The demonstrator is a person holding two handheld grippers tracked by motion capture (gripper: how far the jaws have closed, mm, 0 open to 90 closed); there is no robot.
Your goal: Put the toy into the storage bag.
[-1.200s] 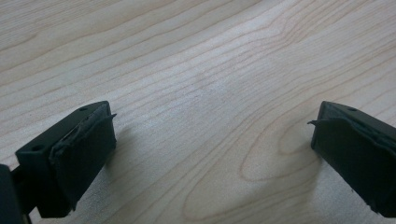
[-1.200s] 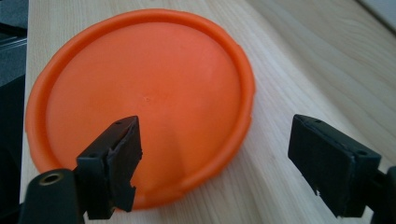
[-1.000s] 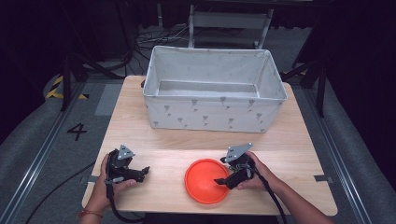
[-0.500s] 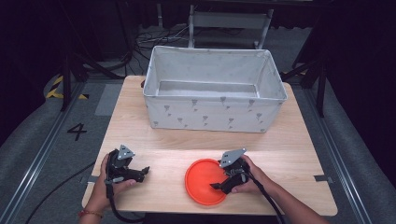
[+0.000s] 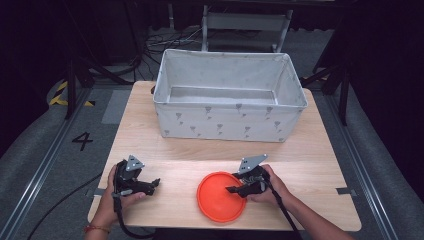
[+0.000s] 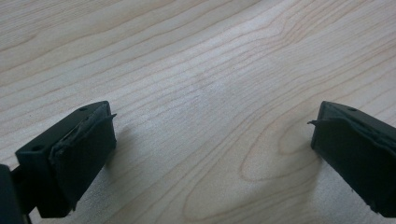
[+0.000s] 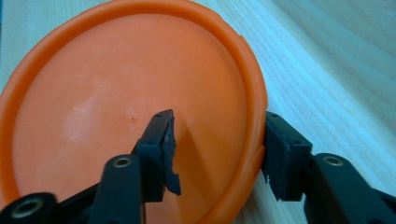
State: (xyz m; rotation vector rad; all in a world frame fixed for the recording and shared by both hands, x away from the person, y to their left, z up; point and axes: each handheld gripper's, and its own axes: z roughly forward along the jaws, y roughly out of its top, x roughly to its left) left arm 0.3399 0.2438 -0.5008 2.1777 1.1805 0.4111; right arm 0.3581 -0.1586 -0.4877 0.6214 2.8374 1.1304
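Right gripper [image 7: 217, 156] part open, jaws astride the orange plate's [image 5: 217, 197] rim, one inside, one outside; contact looks near, hard to confirm. Left gripper [image 6: 212, 140] wide open, empty, over bare tabletop [image 5: 165, 150]. Fabric bin [image 5: 230, 117] well beyond both grippers.

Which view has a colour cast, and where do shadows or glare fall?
Right gripper view: bluish cast on the table, jaw shadow on the orange plate. Left gripper view: soft jaw shadows on the wood. High view: bright glare band across the tabletop, dark surroundings.
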